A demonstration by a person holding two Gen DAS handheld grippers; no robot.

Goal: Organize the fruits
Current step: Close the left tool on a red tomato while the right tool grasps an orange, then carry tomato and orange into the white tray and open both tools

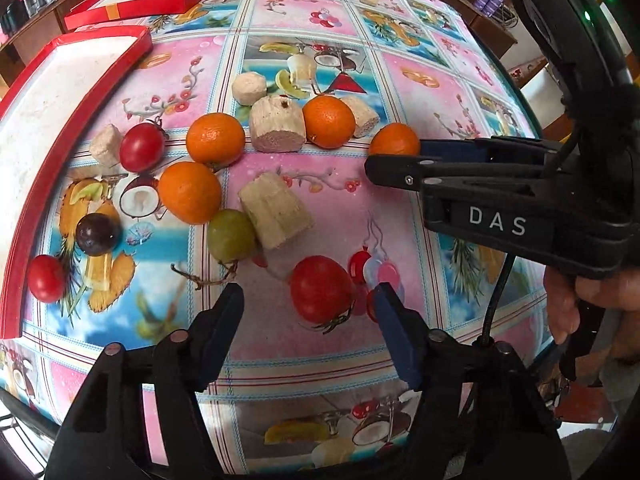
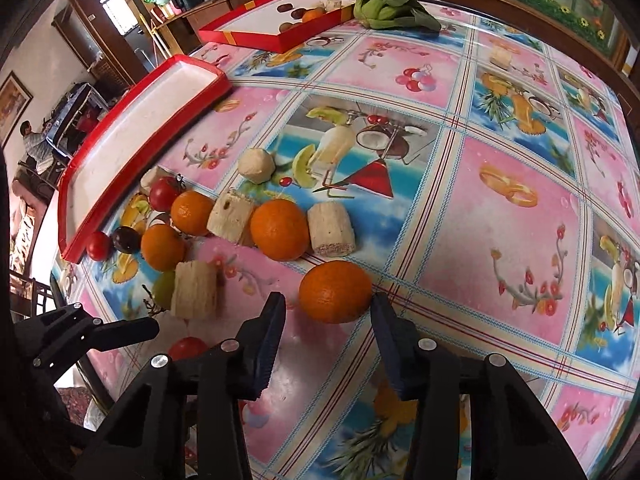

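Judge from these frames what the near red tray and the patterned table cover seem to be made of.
Red tray: likely cardboard, thin folded walls, matte white inside. Table cover: probably glossy plastic or oilcloth, with printed fruit pictures and glare patches.

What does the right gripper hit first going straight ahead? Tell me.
Most likely the orange between the right gripper's open jaws, lying apart from the other fruit; depth is uncertain, so the tablecloth might come first.
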